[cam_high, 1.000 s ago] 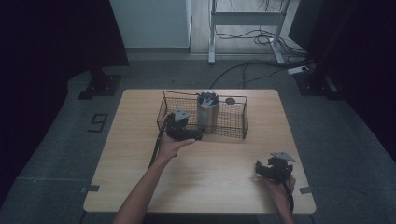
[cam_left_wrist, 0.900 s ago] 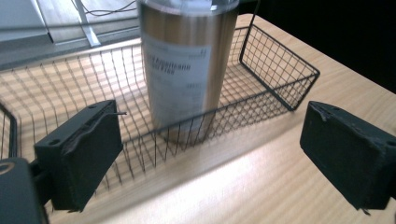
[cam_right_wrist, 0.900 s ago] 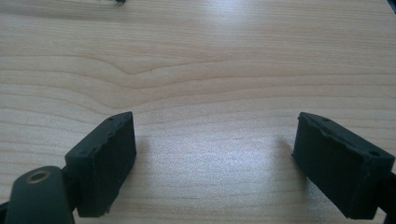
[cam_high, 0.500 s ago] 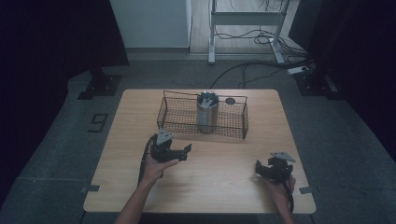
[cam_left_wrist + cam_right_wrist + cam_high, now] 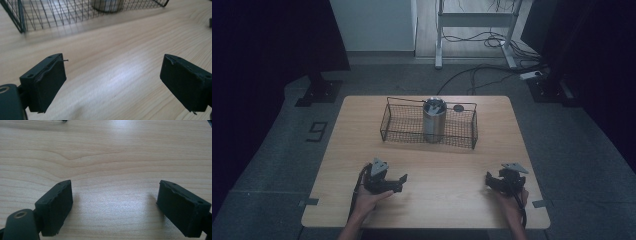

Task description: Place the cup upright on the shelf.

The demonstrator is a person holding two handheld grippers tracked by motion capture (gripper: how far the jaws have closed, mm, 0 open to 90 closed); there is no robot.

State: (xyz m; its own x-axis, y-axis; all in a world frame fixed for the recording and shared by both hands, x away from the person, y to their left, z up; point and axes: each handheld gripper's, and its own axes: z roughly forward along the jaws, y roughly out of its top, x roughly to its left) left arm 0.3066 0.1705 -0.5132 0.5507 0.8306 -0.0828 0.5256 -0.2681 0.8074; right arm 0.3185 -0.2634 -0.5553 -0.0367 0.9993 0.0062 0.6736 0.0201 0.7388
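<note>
Black numeral "9" marker (image 5: 317,131) on the grey floor (image 5: 272,165), left of table (image 5: 362,115)

Both hand-held grippers (image 5: 398,179) (image 5: 488,181) agape, apart.

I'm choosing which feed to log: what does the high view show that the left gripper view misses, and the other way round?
High view alone: the steel cylindrical cup's open top, the black wire basket's full rectangular outline, the small dark disc behind it, both hands, the right tool, the grey floor and cables.

Left gripper view alone: the left tool's jaws close up, wide apart over bare wood.

Both: the light wooden table, the basket's mesh, the cup's base.
</note>
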